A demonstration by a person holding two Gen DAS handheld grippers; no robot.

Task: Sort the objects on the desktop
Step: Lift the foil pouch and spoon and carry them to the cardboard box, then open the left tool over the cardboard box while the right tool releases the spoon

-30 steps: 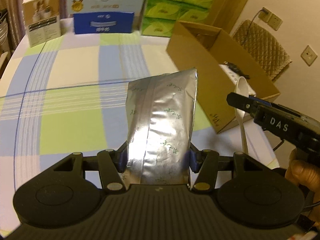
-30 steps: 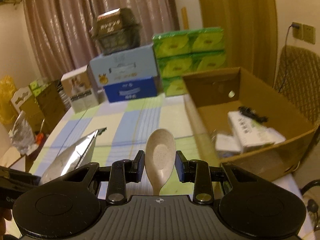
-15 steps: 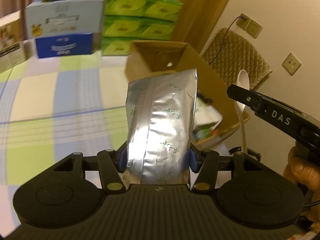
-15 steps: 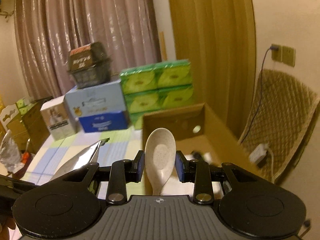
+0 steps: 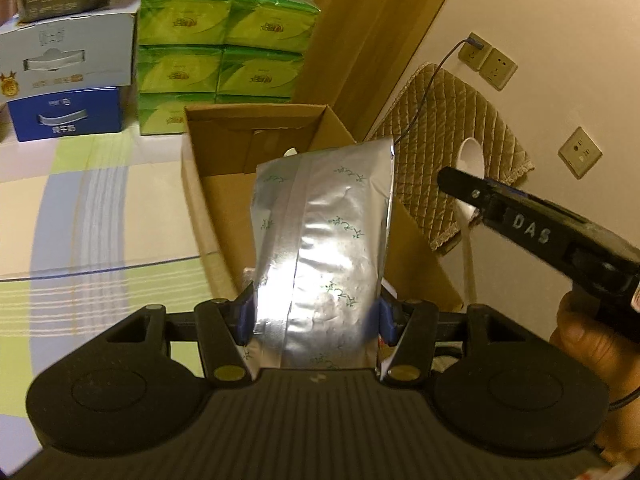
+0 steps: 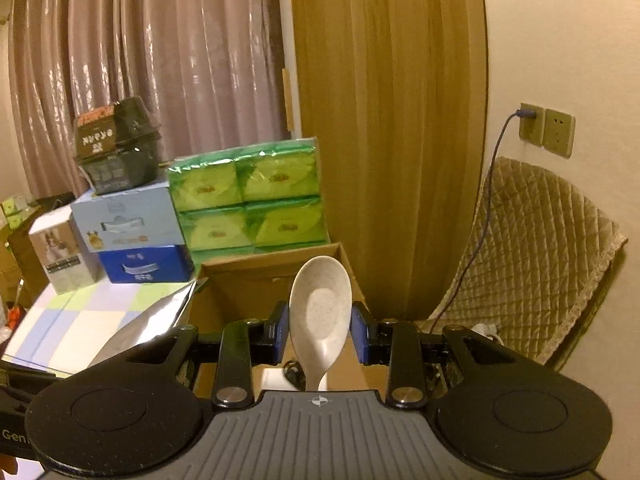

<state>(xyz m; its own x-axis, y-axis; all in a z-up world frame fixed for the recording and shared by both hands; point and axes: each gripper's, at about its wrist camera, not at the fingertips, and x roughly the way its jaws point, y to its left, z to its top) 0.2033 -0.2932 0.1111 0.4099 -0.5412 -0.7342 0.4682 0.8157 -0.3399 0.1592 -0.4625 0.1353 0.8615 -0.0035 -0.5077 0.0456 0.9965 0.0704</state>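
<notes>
two grips: foil pouch clamped upright between left jaws, spoon pinched between right jaws

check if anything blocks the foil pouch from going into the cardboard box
Nothing visible does. The left gripper holds the foil pouch upright in front of the open cardboard box, whose top is uncovered. The spoon in the right gripper is off to the right, clear of the path.
</notes>
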